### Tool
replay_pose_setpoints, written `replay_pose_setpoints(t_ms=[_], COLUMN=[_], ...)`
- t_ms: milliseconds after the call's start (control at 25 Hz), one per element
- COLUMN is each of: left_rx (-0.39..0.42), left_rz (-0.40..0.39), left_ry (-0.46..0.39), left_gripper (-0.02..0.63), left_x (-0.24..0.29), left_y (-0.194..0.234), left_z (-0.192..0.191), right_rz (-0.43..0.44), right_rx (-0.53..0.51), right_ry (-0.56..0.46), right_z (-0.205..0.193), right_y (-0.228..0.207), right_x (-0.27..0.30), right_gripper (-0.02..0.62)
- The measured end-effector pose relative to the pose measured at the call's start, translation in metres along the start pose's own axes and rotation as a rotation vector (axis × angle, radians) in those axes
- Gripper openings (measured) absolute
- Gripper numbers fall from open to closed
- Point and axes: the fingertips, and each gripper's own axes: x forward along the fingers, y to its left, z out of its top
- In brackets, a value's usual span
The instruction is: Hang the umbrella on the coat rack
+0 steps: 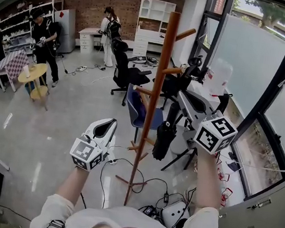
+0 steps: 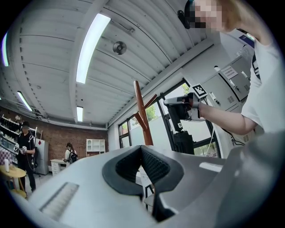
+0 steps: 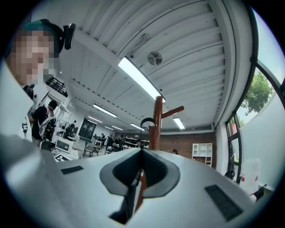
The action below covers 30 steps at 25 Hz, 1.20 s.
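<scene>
A person stands at a wooden coat rack (image 1: 153, 102) with a gripper in each hand. The right gripper (image 3: 141, 153), raised and pointing upward, has its jaws clamped on the thin stem of a black umbrella (image 1: 165, 135).

Above its jaws, the umbrella's curved crook handle (image 3: 147, 121) rises just beside the rack's pole and below an angled peg (image 3: 174, 111). Whether the crook already rests on a peg cannot be told. Below the right gripper, the umbrella hangs straight down close to the pole, folded, dark and slim, with its canopy gathered.

The left gripper (image 2: 141, 150) is lower and to the left of the pole. Its jaws are together with nothing between them.

Judging from this, the grip should stay firm until the crook clearly bears on a peg. The hanging canopy should also be kept from swinging against the pole.
</scene>
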Motion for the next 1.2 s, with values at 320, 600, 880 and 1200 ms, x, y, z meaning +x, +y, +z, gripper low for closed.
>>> replay_pose_setpoints(t_ms=[320, 600, 880, 1200], left_rx=[0.021, 0.015, 0.004, -0.002], left_rz=[0.001, 0.004, 0.007, 0.016], left_ry=[-0.02, -0.026, -0.011, -0.008], left_gripper=[0.009, 0.009, 0.009, 0.009], left_x=[0.003, -0.002, -0.004, -0.003], left_y=[0.005, 0.007, 0.009, 0.01], left_z=[0.013, 0.015, 0.01, 0.008], right_rz=[0.01, 0.005, -0.006, -0.021], right_rx=[0.005, 0.038, 0.072, 0.035], right_ry=[0.005, 0.037, 0.052, 0.129], right_z=[0.017, 0.001, -0.013, -0.029], right_y=[-0.005, -0.01, -0.011, -0.009], right_x=[0.023, 0.035, 0.042, 0.059], right_gripper=[0.009, 0.009, 0.009, 0.011])
